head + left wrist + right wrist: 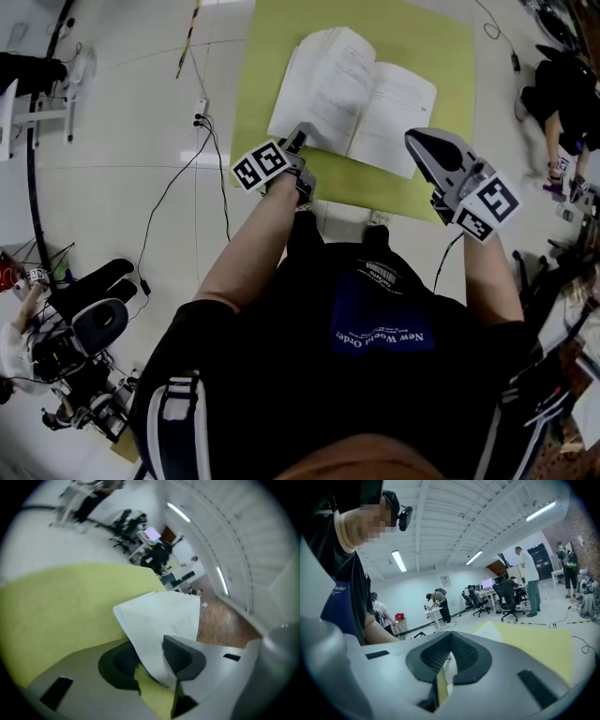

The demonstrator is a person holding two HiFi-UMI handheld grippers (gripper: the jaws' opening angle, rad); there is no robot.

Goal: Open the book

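My book (pixel 352 94) lies open on a big yellow-green mat (pixel 272 56), with its white pages facing up. The mat is spread out in front of me, and the book sits on the far part of it. My left claw (pixel 295 145) is right at the near left corner of the book. In the left gripper view the two dark pads of my left claw (pixel 150 656) stand apart. A white page of the book (pixel 159 616) runs in between them. It lies over the left pad and next to the right pad. The pads are not squeezing it, and I can see a bit of yellow mat (pixel 56 616) in the gap under the page. So that claw is let go, with the page just sitting in it. My right claw (pixel 422 145) hangs over the near edge of the mat, just beside the near right corner of the book, and it is not touching the book. In the right gripper view the tips of my right claw (pixel 450 637) come together, so it is clenched. I see nothing caught in it. Behind it there is a strip of mat (pixel 539 644) and a small white bit of the book (pixel 490 631). Each claw has a cube with black and white squares, one on the left (pixel 260 165) and one on the right (pixel 492 208). A black cable (pixel 169 187) snakes over the pale floor on my left.
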